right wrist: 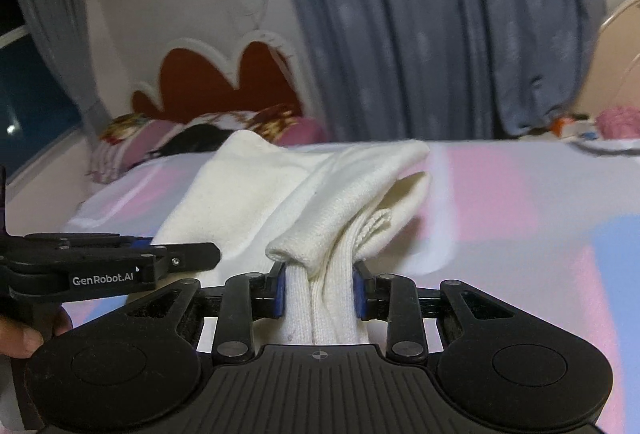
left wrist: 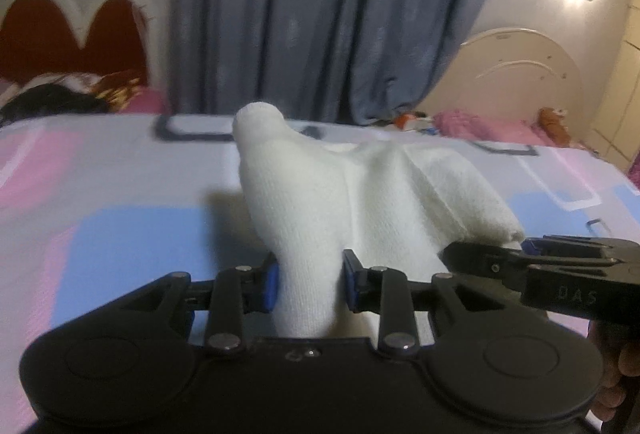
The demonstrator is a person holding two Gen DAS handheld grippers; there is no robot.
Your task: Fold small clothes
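White socks (left wrist: 320, 201) are held up just above the bed. My left gripper (left wrist: 310, 284) is shut on the toe-side part of the white fabric, which bunches up between its blue pads. My right gripper (right wrist: 319, 290) is shut on the ribbed cuff end of the socks (right wrist: 320, 193); folded layers fan out beyond its fingers. The right gripper also shows in the left wrist view (left wrist: 520, 258), at the right beside the cloth. The left gripper shows in the right wrist view (right wrist: 180, 258), at the left. The two grippers are close together, side by side.
A bed sheet (left wrist: 120, 234) with pink, blue and white blocks lies under the socks. Pillows and a red-and-white headboard (right wrist: 224, 81) are at the far left. Blue-grey curtains (left wrist: 320, 13) hang behind. A second bed with pink bedding (left wrist: 500, 125) is at the far right.
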